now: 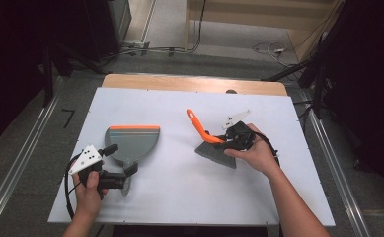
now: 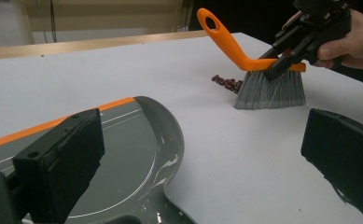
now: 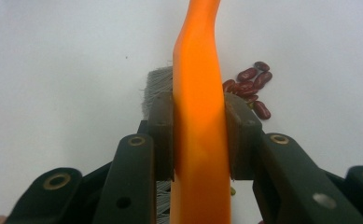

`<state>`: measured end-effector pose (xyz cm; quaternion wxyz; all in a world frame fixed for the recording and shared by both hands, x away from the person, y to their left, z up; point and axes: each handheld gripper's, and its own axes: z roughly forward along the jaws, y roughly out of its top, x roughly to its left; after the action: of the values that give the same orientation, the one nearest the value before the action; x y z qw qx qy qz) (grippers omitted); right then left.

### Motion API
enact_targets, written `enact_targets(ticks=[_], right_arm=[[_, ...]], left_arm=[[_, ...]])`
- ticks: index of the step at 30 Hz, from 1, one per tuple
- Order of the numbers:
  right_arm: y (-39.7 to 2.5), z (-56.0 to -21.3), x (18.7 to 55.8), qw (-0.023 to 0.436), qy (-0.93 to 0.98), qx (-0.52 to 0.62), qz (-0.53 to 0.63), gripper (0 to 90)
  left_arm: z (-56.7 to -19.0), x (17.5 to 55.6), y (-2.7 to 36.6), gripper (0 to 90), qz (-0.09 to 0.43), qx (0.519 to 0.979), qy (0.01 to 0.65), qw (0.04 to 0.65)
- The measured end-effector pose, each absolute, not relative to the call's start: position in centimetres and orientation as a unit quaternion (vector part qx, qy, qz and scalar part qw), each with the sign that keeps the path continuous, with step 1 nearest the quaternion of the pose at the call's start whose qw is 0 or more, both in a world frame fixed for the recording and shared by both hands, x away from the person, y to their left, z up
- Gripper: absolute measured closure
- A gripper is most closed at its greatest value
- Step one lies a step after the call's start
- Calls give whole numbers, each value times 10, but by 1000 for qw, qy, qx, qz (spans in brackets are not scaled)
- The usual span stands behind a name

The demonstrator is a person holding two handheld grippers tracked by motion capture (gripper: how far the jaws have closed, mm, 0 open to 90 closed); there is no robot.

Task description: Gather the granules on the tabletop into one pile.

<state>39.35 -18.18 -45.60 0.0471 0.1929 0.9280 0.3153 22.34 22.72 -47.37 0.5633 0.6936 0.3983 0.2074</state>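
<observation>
Dustpan [image 1: 132, 140] on table [image 1: 179, 192], left of centre, handle toward person. Left gripper [image 1: 121, 164] at dustpan handle, near table's front edge, jaws apart either side of it. Brush [image 1: 210, 140] right of centre, bristles on table, handle slanting up and away to left. Right gripper [image 1: 227, 142] clamped on brush handle. Beans [image 2: 228, 84] on table just beside bristles, on far side. Dustpan and brush well apart.

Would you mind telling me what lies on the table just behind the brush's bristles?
A small heap of dark red beans lies on the white table right against the grey bristles of the brush. The bristles may hide further beans.
</observation>
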Motion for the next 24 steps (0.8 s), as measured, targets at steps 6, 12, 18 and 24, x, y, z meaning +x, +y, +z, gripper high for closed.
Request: enact_targets(ticks=[6,12,18,24], right_arm=[[-180,-455,397,54,930,187,313,668],[-180,-454,403,60,929,190,313,668],[-179,-454,408,66,927,193,314,667],[-178,-454,410,69,927,191,315,668]], left_arm=[[-474,223,227,0,207,694,399,563],[-474,223,228,0,207,691,399,565],[-473,223,228,0,207,692,399,565],[-473,223,227,0,207,692,399,566]])
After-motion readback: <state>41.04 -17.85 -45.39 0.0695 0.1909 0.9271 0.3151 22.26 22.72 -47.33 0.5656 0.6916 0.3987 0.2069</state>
